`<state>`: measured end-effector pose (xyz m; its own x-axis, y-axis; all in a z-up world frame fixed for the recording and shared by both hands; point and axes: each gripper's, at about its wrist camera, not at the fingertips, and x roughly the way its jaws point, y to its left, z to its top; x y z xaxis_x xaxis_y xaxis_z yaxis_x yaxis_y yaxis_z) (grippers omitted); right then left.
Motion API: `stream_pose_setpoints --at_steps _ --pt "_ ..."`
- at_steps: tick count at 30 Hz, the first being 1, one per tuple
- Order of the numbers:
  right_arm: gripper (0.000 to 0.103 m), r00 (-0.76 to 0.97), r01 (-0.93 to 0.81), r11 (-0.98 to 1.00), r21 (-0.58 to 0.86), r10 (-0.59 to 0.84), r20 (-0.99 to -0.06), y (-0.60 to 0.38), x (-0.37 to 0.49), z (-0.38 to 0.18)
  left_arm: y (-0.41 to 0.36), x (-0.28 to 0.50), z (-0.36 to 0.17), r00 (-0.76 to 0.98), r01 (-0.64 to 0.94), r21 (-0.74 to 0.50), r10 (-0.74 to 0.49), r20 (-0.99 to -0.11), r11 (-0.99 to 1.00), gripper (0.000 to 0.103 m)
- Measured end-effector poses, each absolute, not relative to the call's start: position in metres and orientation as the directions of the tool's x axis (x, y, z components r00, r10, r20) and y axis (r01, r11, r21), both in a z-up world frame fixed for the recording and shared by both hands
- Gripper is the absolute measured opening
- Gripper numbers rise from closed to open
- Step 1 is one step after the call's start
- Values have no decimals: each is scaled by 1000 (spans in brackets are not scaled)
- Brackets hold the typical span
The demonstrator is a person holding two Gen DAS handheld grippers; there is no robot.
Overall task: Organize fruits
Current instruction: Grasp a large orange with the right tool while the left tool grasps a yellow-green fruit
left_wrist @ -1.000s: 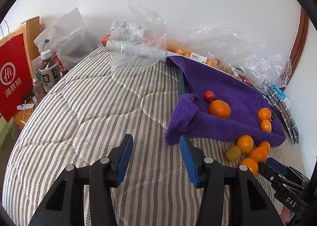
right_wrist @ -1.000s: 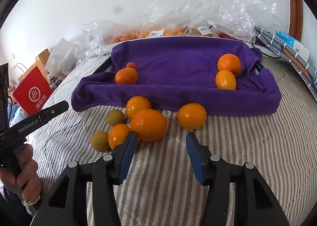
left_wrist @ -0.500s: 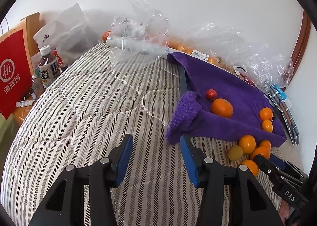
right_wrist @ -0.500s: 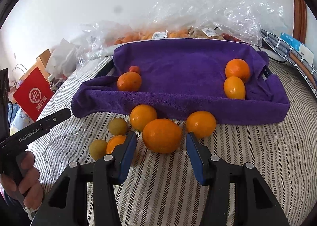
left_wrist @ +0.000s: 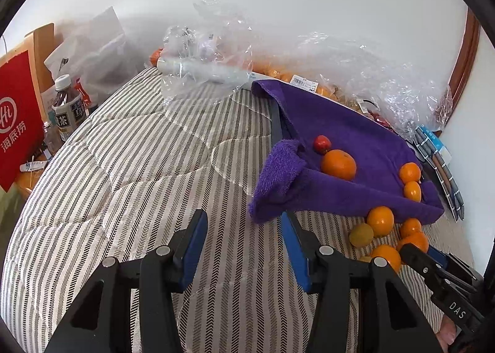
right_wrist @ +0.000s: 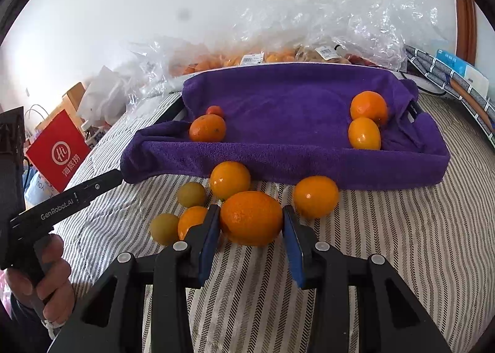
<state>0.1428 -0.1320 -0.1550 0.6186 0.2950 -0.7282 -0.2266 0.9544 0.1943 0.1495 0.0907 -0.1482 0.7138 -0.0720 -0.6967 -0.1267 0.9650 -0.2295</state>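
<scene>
The right gripper (right_wrist: 251,221) is seen closed on the large orange (right_wrist: 251,218), its jaws having just been closing; both blue pads are pressed against the fruit's sides. Just left of the jaws, a smaller orange (right_wrist: 190,220) and two greenish fruits (right_wrist: 191,194) are found. Beyond the jaws, the purple towel-lined tray (right_wrist: 309,164) is noted, four fruits lying within. Far left, a hand (right_wrist: 51,278) is seen gripping the left gripper's handle.
</scene>
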Motion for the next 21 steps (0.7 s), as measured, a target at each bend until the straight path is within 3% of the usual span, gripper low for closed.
stream_pose_setpoints --at_steps 14,21 --pt "40 668 -134 976 172 217 -712 -191 113 -145 85 148 -148 713 -78 -232 -108 -693 970 49" --pt "40 692 -103 981 164 189 -696 -214 106 -143 58 140 -142 690 60 -305 -261 -675 950 49"
